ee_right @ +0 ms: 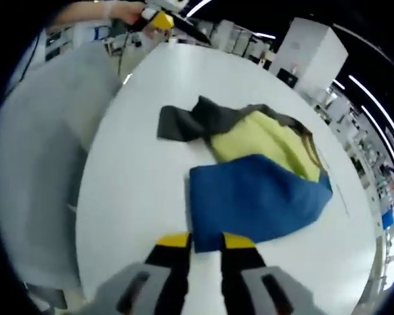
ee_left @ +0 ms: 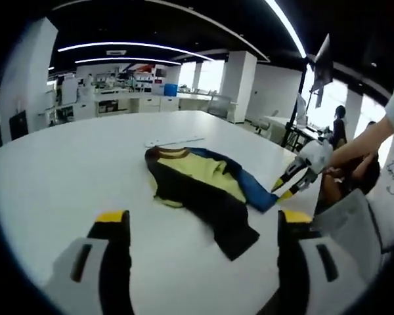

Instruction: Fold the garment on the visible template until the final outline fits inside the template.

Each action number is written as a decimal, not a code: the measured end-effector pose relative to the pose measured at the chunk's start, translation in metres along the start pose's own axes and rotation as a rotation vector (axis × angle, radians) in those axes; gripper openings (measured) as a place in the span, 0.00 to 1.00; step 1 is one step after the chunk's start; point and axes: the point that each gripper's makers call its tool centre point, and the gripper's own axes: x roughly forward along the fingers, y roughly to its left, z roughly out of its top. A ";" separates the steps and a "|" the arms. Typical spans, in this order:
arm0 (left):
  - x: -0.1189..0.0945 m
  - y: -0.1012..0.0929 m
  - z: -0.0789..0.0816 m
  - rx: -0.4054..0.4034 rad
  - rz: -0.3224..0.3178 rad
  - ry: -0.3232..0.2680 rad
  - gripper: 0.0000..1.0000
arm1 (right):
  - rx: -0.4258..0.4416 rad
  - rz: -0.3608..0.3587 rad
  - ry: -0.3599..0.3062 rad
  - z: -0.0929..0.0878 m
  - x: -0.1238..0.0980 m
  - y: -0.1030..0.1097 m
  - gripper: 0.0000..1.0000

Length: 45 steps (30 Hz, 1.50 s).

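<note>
Sitting crumpled mid-table, your sweater (ee_left: 200, 187) shows yellow, blue and dark panels on the white table (ee_left: 65, 177) of an open-plan office. Your left gripper (ee_left: 203, 230) hangs spread apart, off the cloth. Your right gripper (ee_right: 205, 241) pinches the blue edge.

Crumpled garment (ee_left: 200, 190) on white table (ee_left: 72, 170)

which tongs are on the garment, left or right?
The right tongs: their tips sit at the edge of the garment's blue part. The left tongs are wide open, back from the cloth.
</note>
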 end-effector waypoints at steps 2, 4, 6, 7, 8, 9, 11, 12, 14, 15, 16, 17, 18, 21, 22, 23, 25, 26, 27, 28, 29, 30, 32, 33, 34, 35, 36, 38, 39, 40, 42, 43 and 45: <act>-0.001 0.002 0.000 -0.006 0.003 -0.002 0.90 | -0.026 -0.017 0.015 -0.005 0.005 -0.004 0.08; -0.003 0.001 -0.001 -0.011 0.005 -0.002 0.89 | -0.013 -0.023 0.014 -0.002 0.003 -0.005 0.02; -0.003 0.000 -0.002 -0.012 0.004 0.000 0.89 | 0.018 -0.049 0.005 -0.004 0.002 -0.012 0.00; -0.004 0.000 -0.002 -0.017 0.004 -0.002 0.89 | 0.026 -0.058 0.000 -0.003 0.000 -0.015 0.00; -0.004 0.001 -0.003 -0.021 0.003 -0.003 0.89 | 0.031 -0.058 -0.007 -0.003 -0.002 -0.018 0.00; -0.004 0.002 -0.003 -0.022 0.003 -0.003 0.89 | 0.040 -0.059 -0.011 -0.004 -0.004 -0.020 0.00; -0.003 0.001 -0.003 -0.021 0.004 -0.002 0.89 | 0.033 -0.069 -0.012 -0.004 -0.011 -0.028 0.00; -0.003 0.001 -0.003 -0.021 0.003 -0.003 0.89 | 0.029 -0.070 -0.011 -0.003 -0.014 -0.032 0.00; -0.002 0.001 -0.003 -0.025 0.003 -0.005 0.89 | 0.026 -0.073 -0.017 0.003 -0.020 -0.039 0.00; -0.002 0.000 -0.002 -0.025 0.003 -0.008 0.89 | 0.023 -0.077 -0.021 0.003 -0.019 -0.044 0.00; -0.001 -0.001 -0.001 -0.025 0.002 -0.010 0.88 | 0.019 -0.082 -0.023 0.005 -0.018 -0.050 0.00; 0.000 -0.003 0.000 -0.026 0.001 -0.010 0.88 | 0.011 -0.092 -0.026 0.008 -0.017 -0.058 0.00; 0.001 -0.003 -0.001 -0.025 -0.001 -0.010 0.88 | 0.008 -0.097 -0.028 0.010 -0.017 -0.062 0.00; 0.003 -0.006 -0.002 -0.018 -0.008 -0.002 0.88 | 0.003 -0.103 -0.039 0.023 -0.016 -0.072 0.00; 0.003 -0.008 -0.003 -0.015 -0.010 0.003 0.88 | -0.002 -0.102 -0.039 0.028 -0.013 -0.076 0.00; 0.004 -0.009 -0.005 -0.005 -0.015 0.014 0.88 | -0.004 -0.101 -0.038 0.029 -0.010 -0.079 0.00; 0.002 -0.007 -0.009 0.006 -0.018 0.028 0.88 | -0.013 -0.099 -0.036 0.033 -0.003 -0.083 0.00; 0.002 -0.008 -0.010 0.006 -0.021 0.031 0.88 | -0.018 -0.096 -0.034 0.036 0.000 -0.084 0.00; 0.002 -0.010 -0.010 0.006 -0.025 0.034 0.88 | -0.021 -0.095 -0.033 0.038 0.001 -0.084 0.00; 0.002 -0.010 -0.011 0.006 -0.026 0.034 0.88 | -0.022 -0.093 -0.034 0.041 0.003 -0.085 0.00; 0.002 -0.010 -0.012 0.005 -0.027 0.036 0.88 | -0.022 -0.089 -0.034 0.042 0.004 -0.088 0.00; 0.002 -0.010 -0.012 0.005 -0.029 0.037 0.88 | -0.022 -0.086 -0.035 0.043 0.006 -0.089 0.00; 0.002 -0.009 -0.013 0.005 -0.029 0.039 0.88 | -0.026 -0.079 -0.030 0.044 0.012 -0.089 0.00; 0.002 -0.008 -0.013 0.005 -0.030 0.040 0.88 | -0.031 -0.078 -0.028 0.044 0.013 -0.090 0.00; 0.003 -0.008 -0.013 0.004 -0.030 0.039 0.88 | -0.031 -0.076 -0.026 0.045 0.014 -0.090 0.00; 0.003 -0.008 -0.013 0.003 -0.030 0.039 0.88 | -0.029 -0.074 -0.025 0.045 0.016 -0.091 0.00; 0.003 -0.009 -0.012 0.004 -0.030 0.039 0.88 | -0.026 -0.074 -0.025 0.045 0.016 -0.091 0.00; 0.004 -0.009 -0.011 0.003 -0.031 0.039 0.88 | -0.019 -0.072 -0.025 0.045 0.016 -0.090 0.00; 0.004 -0.009 -0.011 0.003 -0.032 0.039 0.88 | -0.014 -0.070 -0.022 0.044 0.016 -0.090 0.00; 0.005 -0.009 -0.011 0.004 -0.033 0.039 0.88 | -0.011 -0.069 -0.021 0.043 0.016 -0.090 0.00; 0.006 -0.010 -0.011 0.005 -0.035 0.040 0.88 | -0.001 -0.072 -0.022 0.042 0.018 -0.091 0.00; 0.007 -0.010 -0.011 0.005 -0.035 0.042 0.88 | 0.008 -0.074 -0.026 0.043 0.018 -0.092 0.00; 0.009 -0.010 -0.011 0.004 -0.040 0.043 0.88 | 0.025 -0.079 -0.037 0.044 0.017 -0.093 0.08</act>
